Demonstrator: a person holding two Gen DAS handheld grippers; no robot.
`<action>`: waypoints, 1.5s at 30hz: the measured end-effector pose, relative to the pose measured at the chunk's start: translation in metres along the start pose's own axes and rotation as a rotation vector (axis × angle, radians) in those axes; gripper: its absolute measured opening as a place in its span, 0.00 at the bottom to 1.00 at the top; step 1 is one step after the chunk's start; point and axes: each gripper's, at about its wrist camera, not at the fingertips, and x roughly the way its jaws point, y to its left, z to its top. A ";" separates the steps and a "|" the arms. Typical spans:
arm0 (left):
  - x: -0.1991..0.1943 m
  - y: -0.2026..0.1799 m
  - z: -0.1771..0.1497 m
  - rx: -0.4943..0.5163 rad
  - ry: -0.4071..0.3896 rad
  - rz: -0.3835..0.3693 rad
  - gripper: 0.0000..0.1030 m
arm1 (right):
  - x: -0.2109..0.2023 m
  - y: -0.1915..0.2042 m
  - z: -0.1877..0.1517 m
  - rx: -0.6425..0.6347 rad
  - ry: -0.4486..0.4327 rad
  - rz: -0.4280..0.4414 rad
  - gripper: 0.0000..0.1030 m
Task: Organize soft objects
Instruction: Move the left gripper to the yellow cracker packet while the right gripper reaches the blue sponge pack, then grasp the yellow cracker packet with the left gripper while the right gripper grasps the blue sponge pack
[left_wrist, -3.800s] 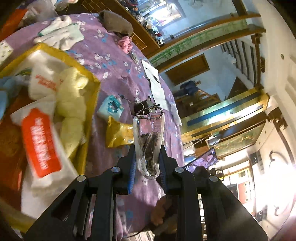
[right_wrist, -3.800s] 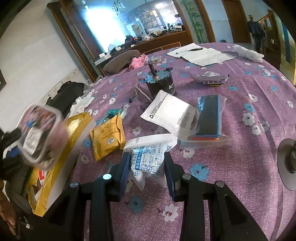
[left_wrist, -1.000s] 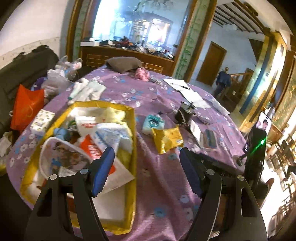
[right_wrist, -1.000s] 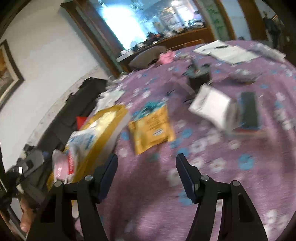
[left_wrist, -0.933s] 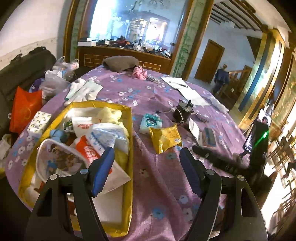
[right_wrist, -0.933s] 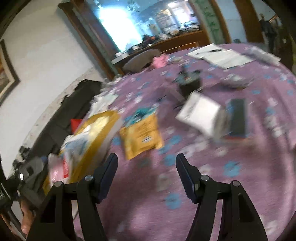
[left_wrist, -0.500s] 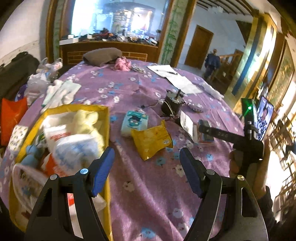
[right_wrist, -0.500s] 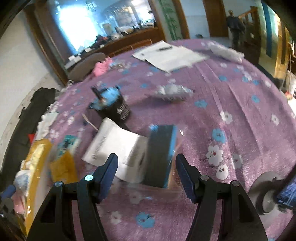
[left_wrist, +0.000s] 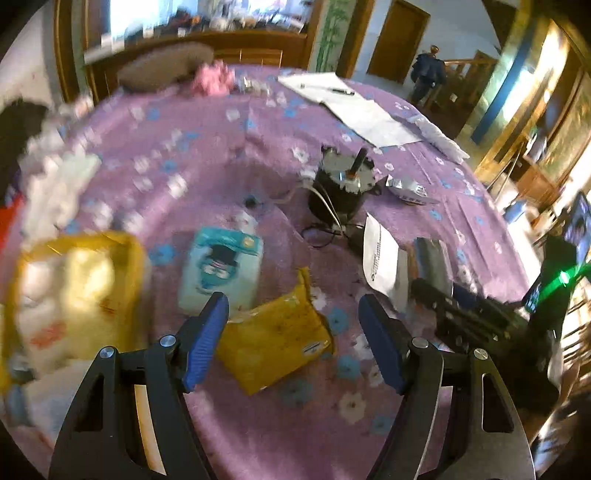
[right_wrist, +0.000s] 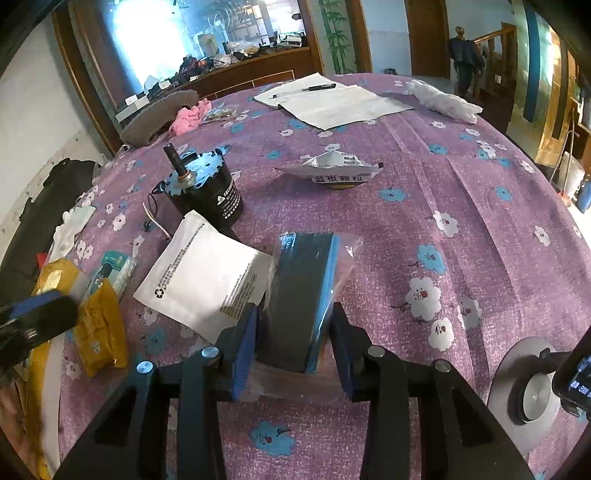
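Note:
A dark-and-blue sponge in a clear plastic bag (right_wrist: 299, 291) lies on the purple flowered tablecloth (right_wrist: 461, 177). My right gripper (right_wrist: 291, 334) straddles its near end. The jaws are closing, and both blue pads meet the wrapper at the sponge's sides. In the left wrist view my left gripper (left_wrist: 291, 314) is open and empty, hovering over a yellow packet (left_wrist: 273, 339). A teal tissue pack (left_wrist: 219, 273) lies just beyond the left finger. The yellow box (left_wrist: 136, 254), full of soft packs, is blurred at the left.
A white pouch (right_wrist: 207, 280) leans on the sponge's left side. Behind it stands a black motor (right_wrist: 207, 192) with loose wires. Farther back lie a small sachet (right_wrist: 332, 171), papers with a pen (right_wrist: 332, 99) and a pink cloth (right_wrist: 188, 116). A phone stand base (right_wrist: 524, 391) sits at the right.
My left gripper has swung right, from over the yellow box to above the yellow packet. My right gripper has swung right to the bagged sponge, and its jaws have narrowed around it.

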 end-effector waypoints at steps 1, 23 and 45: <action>0.008 0.003 -0.002 -0.021 0.022 0.013 0.71 | 0.000 0.001 0.000 -0.002 0.000 0.000 0.37; 0.006 -0.019 -0.067 0.024 0.085 0.046 0.68 | -0.001 0.006 -0.002 -0.007 -0.011 -0.014 0.37; -0.012 -0.011 -0.105 -0.043 -0.002 -0.018 0.53 | -0.037 0.021 -0.007 -0.069 -0.219 0.046 0.34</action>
